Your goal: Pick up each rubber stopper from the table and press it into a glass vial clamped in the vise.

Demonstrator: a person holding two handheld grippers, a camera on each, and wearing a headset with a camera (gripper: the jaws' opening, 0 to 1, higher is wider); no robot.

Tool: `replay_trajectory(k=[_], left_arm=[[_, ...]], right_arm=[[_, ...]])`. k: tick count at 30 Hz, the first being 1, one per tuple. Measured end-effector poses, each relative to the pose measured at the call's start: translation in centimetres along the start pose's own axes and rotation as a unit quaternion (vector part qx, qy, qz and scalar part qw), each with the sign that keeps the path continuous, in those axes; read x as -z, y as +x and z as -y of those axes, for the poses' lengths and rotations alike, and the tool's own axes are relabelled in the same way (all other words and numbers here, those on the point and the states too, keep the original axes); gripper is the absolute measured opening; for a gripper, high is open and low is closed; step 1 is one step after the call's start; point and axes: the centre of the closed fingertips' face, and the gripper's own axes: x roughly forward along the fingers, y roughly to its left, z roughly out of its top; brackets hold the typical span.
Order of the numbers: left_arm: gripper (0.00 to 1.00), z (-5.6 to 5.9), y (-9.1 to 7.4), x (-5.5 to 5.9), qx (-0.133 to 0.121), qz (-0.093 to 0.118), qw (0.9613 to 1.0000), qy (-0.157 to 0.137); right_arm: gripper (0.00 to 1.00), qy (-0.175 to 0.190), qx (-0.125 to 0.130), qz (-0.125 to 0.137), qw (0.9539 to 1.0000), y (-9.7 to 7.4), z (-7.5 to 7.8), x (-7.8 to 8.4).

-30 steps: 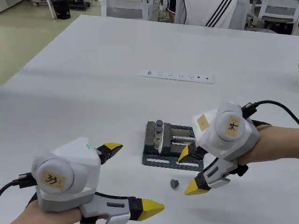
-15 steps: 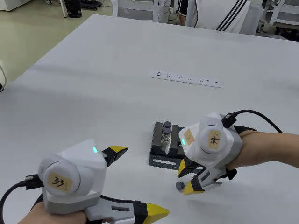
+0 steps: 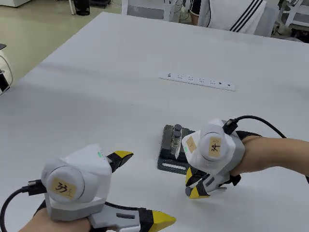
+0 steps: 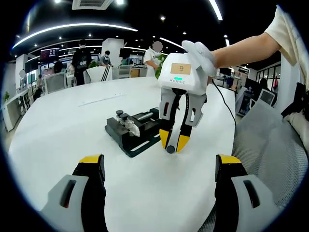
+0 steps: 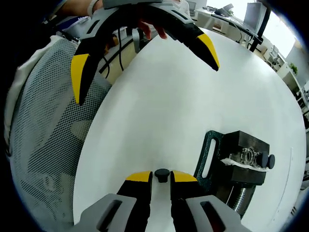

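White table point(image 3: 96, 72) bears the vise point(image 3: 167, 159); right tool point(image 4: 173, 142) pinches a rubber stopper point(image 5: 161, 174), left tool point(image 3: 144, 188) spread wide.

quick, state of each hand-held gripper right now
left hand-held gripper: open, holding nothing
right hand-held gripper: shut on the stopper, down at the table

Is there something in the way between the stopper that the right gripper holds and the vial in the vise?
Nothing visible. The right gripper grips the rubber stopper low over the table, just beside the vise; only bare table lies between it and the vial. The left gripper hangs open, well off that path.
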Motion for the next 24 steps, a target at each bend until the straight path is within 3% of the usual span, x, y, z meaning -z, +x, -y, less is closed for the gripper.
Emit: replay_trajectory(k=[16,24], left_arm=[[0.94,0.03,0.08,0.5,0.002,0.0,1.0,-0.005],[0.94,0.01,0.07,0.49,0.001,0.0,1.0,-0.006]], right_arm=[[0.13,-0.004,0.001,-0.009,1.0,0.2,0.2,0.34],[0.09,-0.003,-0.006,-0.01,0.9999,0.36,0.06,0.16]])
